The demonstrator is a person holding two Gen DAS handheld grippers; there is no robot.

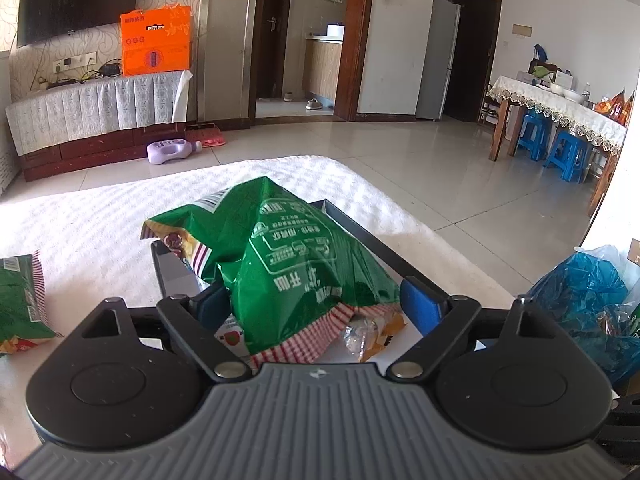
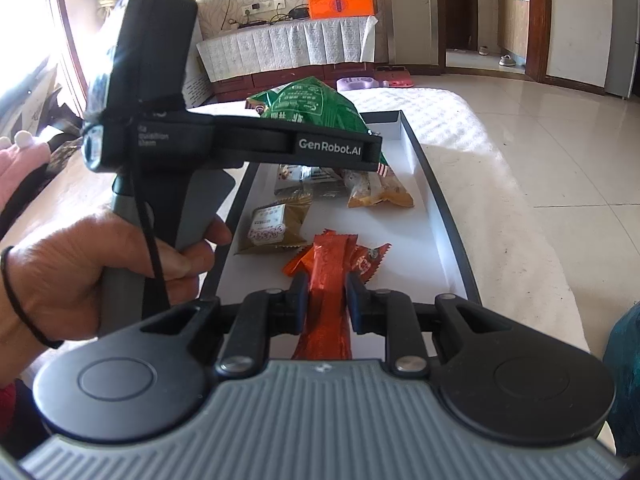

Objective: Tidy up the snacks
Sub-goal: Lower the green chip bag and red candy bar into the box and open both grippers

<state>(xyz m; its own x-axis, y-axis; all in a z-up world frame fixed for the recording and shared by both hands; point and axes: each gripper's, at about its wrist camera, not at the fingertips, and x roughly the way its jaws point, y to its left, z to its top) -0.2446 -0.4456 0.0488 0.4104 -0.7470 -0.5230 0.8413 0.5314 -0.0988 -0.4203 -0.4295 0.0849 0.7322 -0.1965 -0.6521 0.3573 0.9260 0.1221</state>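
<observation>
A tiled living room lay behind, and a white textured cloth [image 1: 100, 216] covered the low table. On it sat the shallow dark-rimmed white tray [image 2: 430, 184], already holding a big crinkled green snack bag [image 1: 288, 264], an olive-brown packet [image 2: 276, 224], a clear-and-yellow wrapped snack [image 2: 376, 192] and an orange-red wrapper [image 2: 368, 262]. The left gripper [image 1: 316, 304] had its jaws spread wide, the green bag lying loose between them. The right gripper [image 2: 327, 296] was clamped on a long red foil snack stick [image 2: 330, 268] over the tray's near end.
</observation>
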